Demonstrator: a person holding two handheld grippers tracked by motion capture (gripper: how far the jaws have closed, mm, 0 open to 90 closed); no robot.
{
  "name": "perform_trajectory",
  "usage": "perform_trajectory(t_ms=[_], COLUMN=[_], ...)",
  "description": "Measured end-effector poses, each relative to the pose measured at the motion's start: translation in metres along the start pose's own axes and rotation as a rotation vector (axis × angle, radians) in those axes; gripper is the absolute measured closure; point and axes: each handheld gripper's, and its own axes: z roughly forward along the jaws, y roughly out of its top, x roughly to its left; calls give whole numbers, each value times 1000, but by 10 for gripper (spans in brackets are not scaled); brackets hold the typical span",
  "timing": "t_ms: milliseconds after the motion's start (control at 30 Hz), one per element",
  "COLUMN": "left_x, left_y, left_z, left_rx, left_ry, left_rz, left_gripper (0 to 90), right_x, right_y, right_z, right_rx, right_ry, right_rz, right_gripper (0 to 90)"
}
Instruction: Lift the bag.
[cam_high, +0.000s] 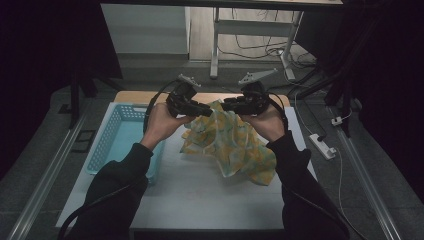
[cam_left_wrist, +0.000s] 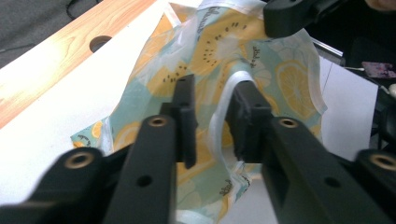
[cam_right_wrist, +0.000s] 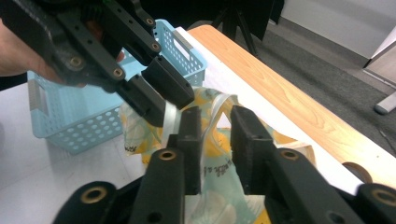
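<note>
Bag (cam_left_wrist: 261, 60) hem between parted fingers (cam_left_wrist: 187, 116) — unpinched.

Thin glossy plastic bag (cam_left_wrist: 261, 79), fruit print; matt blue plastic basket (cam_right_wrist: 70, 126); wood-grain table edge (cam_right_wrist: 289, 102).

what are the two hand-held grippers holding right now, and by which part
Nothing is gripped. The fruit-print bag has its top edge between the jaws of the left hand-held gripper and the right hand-held gripper, but both stand apart, pads not pressing it.
</note>
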Motion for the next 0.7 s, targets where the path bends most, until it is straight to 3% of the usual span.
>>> perform_trajectory(t_ms=[133,433,700], left_x=[-5,-7,-8], left_y=[-8,-32,-52], left_z=[-3,-17,-20], left_rx=[-21,-88,-92], left_ry=[23,17,24], left_rz=[22,18,-2], left_gripper=[586,368,227], right_x=[2,4,8], right_y=[-5,-20,-31], right_z=[-1,-2,-4], right_rx=[-2,-4,-23], right_ry=[3,-8,-18], right_rz=[7,23,41], right_gripper=[681,536,391])
